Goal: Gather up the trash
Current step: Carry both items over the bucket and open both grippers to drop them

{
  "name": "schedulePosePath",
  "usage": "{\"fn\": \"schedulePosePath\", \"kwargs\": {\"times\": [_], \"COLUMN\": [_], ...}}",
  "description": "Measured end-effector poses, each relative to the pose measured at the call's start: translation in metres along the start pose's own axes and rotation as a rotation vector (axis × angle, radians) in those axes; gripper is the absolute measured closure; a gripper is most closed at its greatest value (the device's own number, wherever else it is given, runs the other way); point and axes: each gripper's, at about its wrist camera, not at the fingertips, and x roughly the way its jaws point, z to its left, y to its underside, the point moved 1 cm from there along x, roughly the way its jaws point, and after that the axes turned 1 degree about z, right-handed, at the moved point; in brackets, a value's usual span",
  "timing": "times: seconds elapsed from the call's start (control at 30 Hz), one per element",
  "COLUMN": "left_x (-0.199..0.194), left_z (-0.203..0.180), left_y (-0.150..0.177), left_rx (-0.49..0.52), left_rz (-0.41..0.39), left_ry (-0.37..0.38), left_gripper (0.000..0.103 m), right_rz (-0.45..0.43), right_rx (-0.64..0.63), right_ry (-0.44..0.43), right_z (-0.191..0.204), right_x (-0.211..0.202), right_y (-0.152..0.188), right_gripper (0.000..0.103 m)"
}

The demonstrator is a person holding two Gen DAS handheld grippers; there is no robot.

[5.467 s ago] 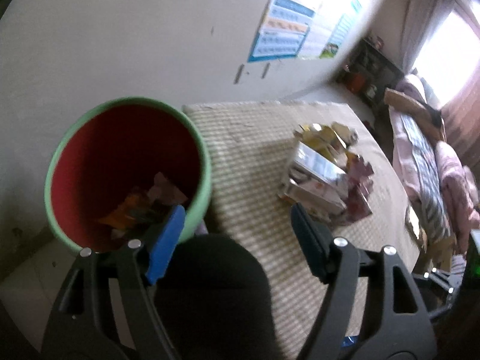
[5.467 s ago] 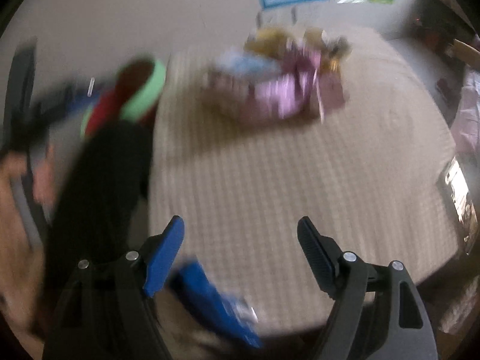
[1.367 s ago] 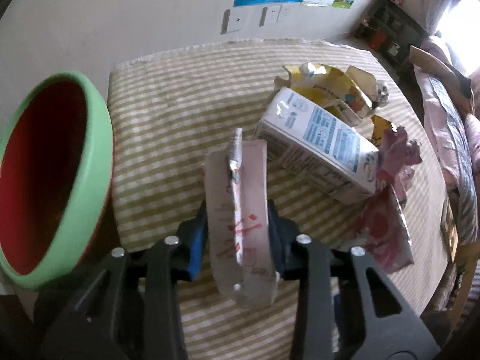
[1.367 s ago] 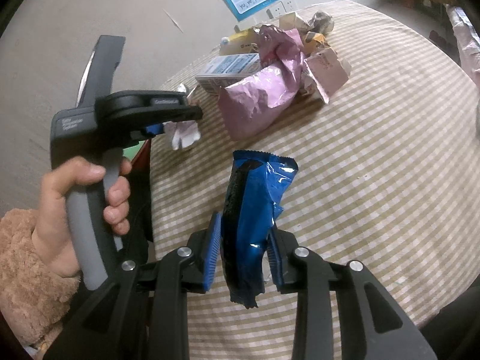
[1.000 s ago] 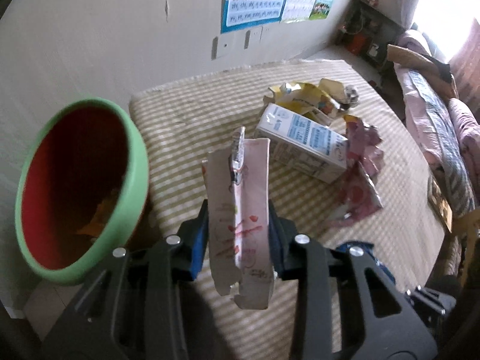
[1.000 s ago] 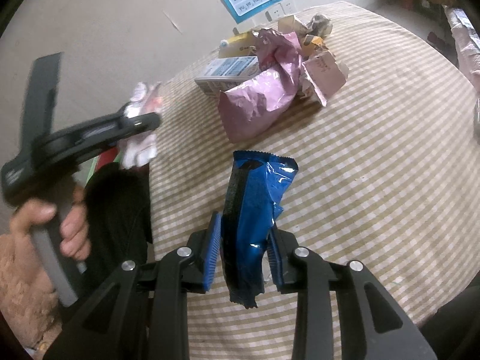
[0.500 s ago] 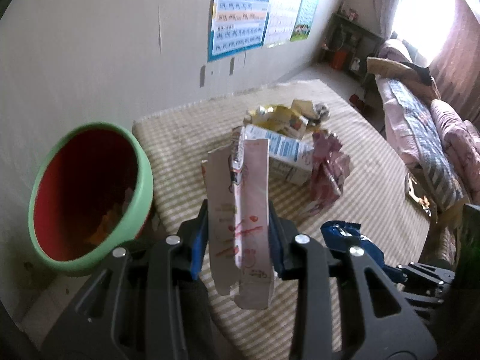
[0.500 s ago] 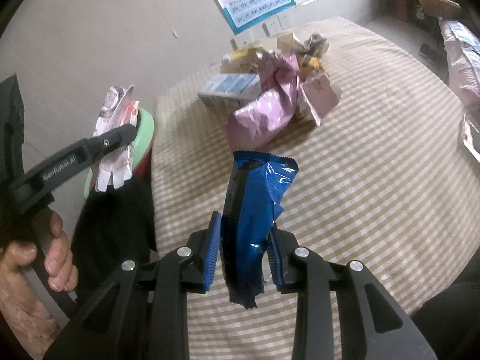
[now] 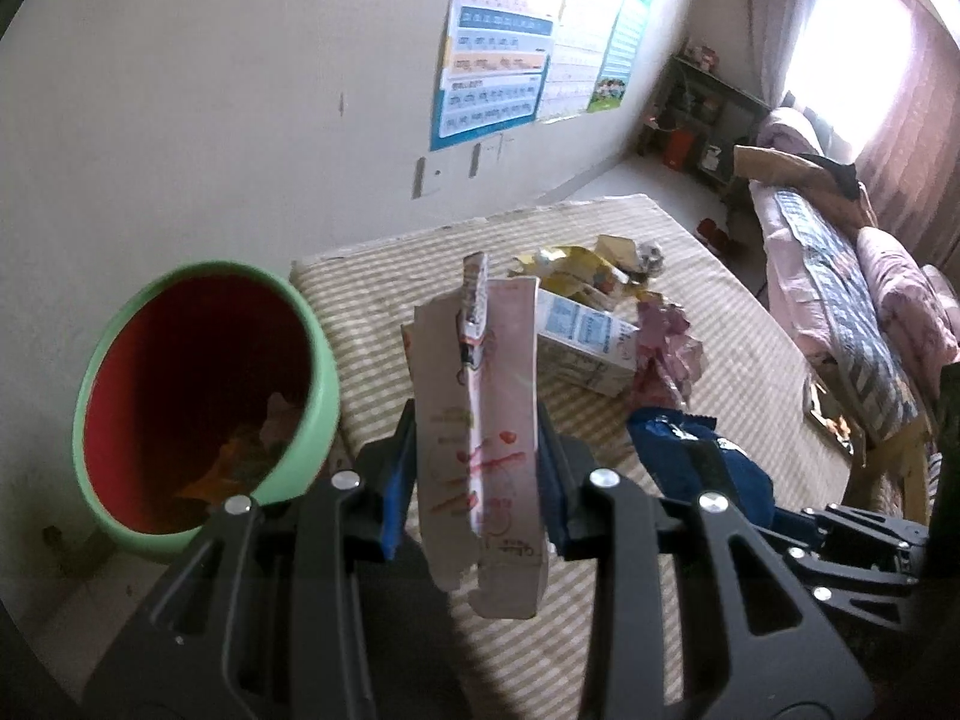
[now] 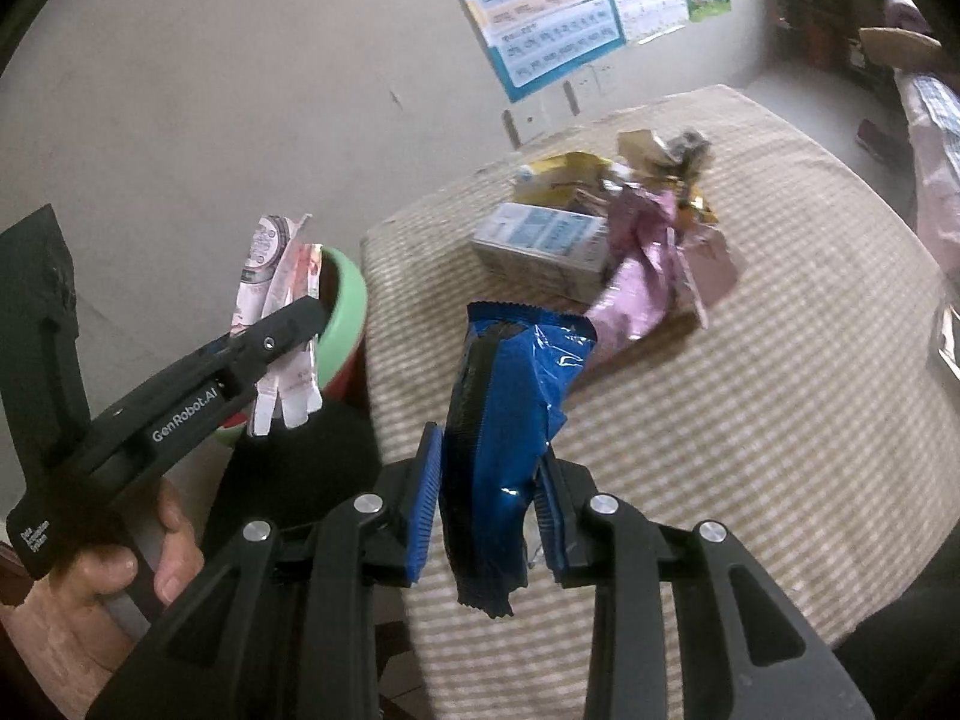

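Note:
My left gripper [image 9: 477, 480] is shut on a flattened pink and white carton [image 9: 480, 420] and holds it in the air just right of a green bin with a red inside [image 9: 198, 402]. The bin holds some trash at its bottom. My right gripper [image 10: 489, 504] is shut on a blue snack wrapper [image 10: 510, 414] above the table's near left part. In the right wrist view the left gripper [image 10: 288, 330] with the carton [image 10: 279, 300] is beside the bin's rim [image 10: 348, 300]. The blue wrapper also shows in the left wrist view [image 9: 696, 462].
A pile of trash lies on the checked tablecloth [image 10: 780, 420]: a white and blue milk carton [image 10: 540, 240], a pink wrapper [image 10: 642, 276], yellow packaging [image 10: 570, 180]. The wall with posters [image 9: 498, 78] is behind. A bed [image 9: 840, 276] stands at the right.
Both grippers have closed on trash and lifted. My left gripper has carried the pink carton up and back toward the bin. My right gripper has risen with the blue wrapper.

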Motion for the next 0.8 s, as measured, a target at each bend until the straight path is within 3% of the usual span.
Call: {"fn": "schedulePosePath", "kwargs": {"times": [0.43,0.8], "left_x": [-0.012,-0.013], "left_z": [0.041,0.089], "left_y": [-0.004,-0.002], "left_rx": [-0.089,-0.184], "left_rz": [-0.040,-0.053], "left_ry": [-0.006,-0.061], "left_gripper": [0.069,0.069], "right_rz": [0.032,0.078], "right_rx": [-0.073,-0.137], "right_ry": [-0.002,-0.016], "right_z": [0.043,0.075], "right_x": [0.019,0.044], "right_y": [-0.014,-0.019], "right_gripper": [0.073,0.073]}}
